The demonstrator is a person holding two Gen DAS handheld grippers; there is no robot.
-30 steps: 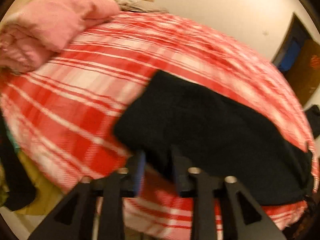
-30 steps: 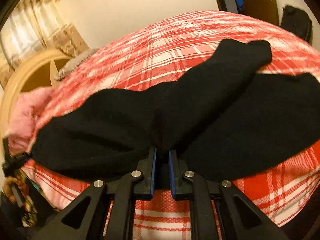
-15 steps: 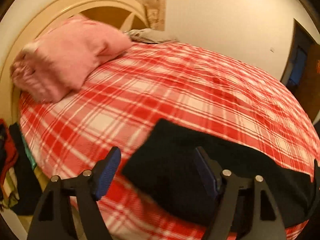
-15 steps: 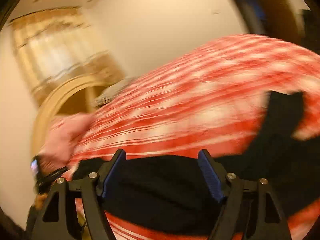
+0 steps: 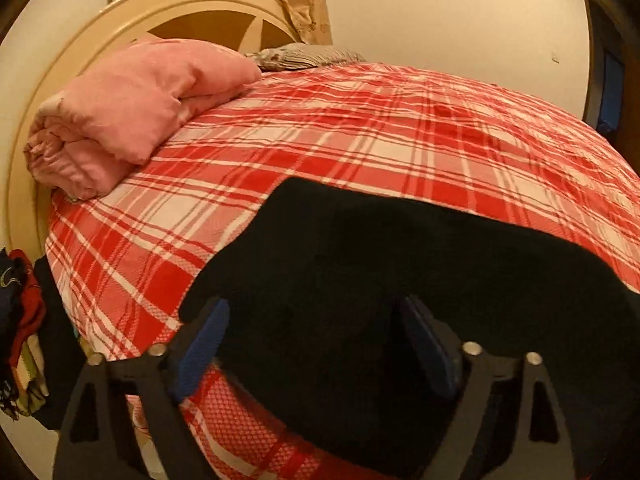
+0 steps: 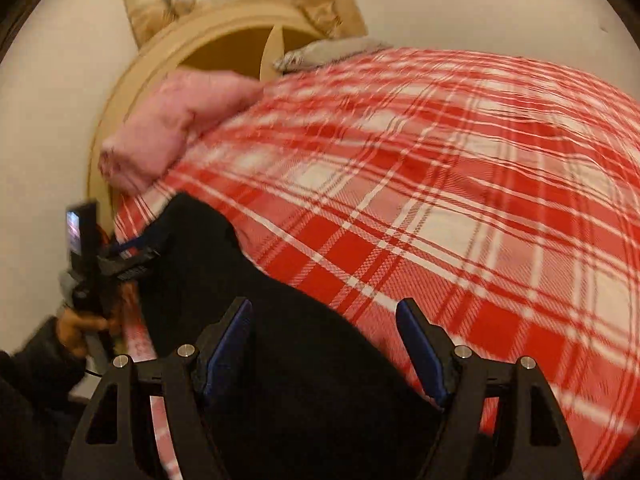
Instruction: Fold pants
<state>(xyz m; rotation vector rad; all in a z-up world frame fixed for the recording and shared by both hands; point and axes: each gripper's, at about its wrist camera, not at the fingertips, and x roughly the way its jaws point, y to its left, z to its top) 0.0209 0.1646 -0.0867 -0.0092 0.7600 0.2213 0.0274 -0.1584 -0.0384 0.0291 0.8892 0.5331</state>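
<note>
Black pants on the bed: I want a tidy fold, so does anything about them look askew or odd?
Nothing looks damaged. The black pants lie flat on the plaid bedspread, but near its front edge and slanting across the plaid lines rather than square. Both grippers, left and right, hover with jaws open.

Left gripper (image 5: 316, 340) jaws wide apart, empty, over the near edge of black pants (image 5: 400, 280). Pants lie flat on the red plaid bedspread (image 5: 360, 140). Folded pink blanket (image 5: 132, 108) by the cream headboard (image 5: 192, 4); grey pillow (image 5: 304, 56) behind it.
</note>
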